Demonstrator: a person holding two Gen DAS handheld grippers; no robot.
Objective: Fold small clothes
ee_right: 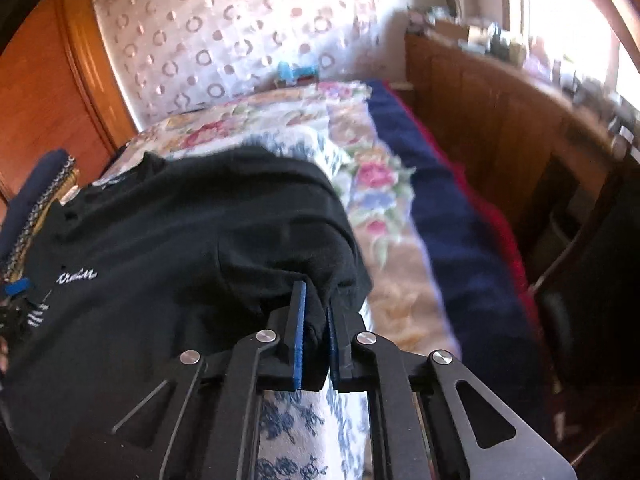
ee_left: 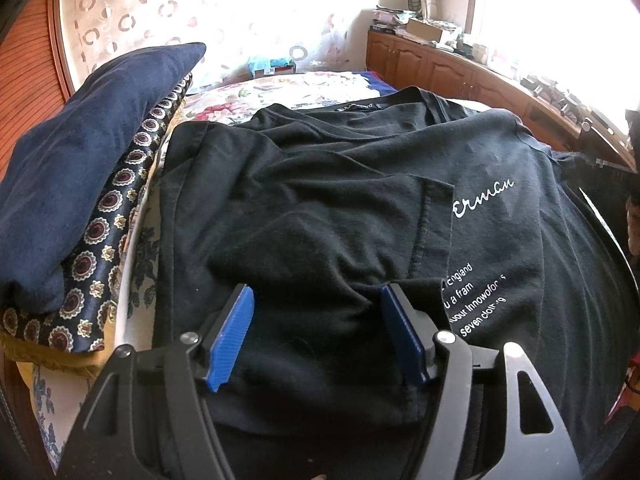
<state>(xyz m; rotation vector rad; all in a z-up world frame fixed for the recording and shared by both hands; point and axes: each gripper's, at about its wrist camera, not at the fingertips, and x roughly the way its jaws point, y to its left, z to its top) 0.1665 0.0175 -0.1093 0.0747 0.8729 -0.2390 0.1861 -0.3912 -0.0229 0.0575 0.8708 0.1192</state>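
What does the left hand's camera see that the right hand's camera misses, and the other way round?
Only the left wrist view shows the open left gripper over the black T-shirt, the shirt's lower lines of white print, and the navy pillow in full. Only the right wrist view shows the right gripper shut on the shirt's edge, and the blue and red blanket along the bed's side. Both show the T-shirt, the floral bedcover, the patterned curtain and the wooden cabinets.

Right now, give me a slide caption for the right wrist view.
Right gripper shut on a bunched edge of the black cotton T-shirt, over the floral bedspread.
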